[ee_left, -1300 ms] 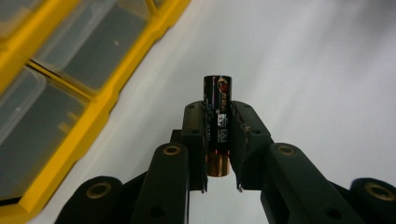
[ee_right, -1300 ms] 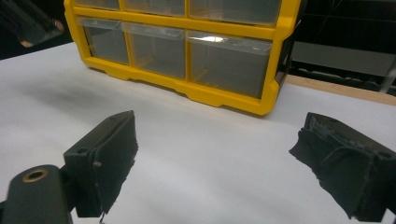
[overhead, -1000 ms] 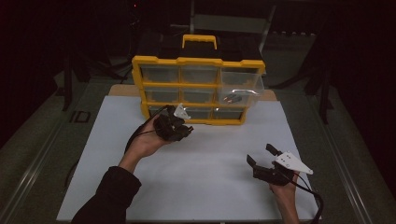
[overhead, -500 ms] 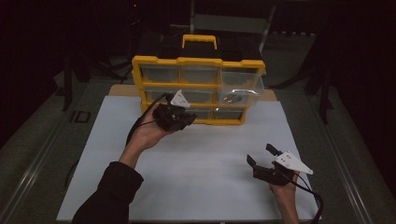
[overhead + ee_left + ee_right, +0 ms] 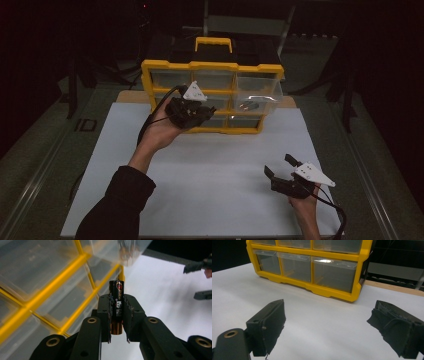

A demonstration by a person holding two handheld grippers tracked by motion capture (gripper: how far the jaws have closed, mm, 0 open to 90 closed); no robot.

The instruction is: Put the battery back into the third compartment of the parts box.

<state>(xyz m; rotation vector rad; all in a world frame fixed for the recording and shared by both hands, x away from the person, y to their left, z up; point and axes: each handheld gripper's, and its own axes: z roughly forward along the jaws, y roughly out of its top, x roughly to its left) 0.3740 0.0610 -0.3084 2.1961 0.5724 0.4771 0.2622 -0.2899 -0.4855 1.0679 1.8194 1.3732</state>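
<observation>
One battery [image 5: 116, 305] pinched in your left gripper [image 5: 116, 315], raised before organizer [image 5: 212, 95]. Next: steer it into open drawer [image 5: 257, 97]. Right gripper [image 5: 281, 170] spread, idle.

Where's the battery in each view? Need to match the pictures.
High view: too small to make out; it sits at the left gripper, left of centre.
Left gripper view: battery upright at centre, clamped between the jaws.
Right gripper view: not in it.
Shared landmark: yellow drawer organizer.
</observation>
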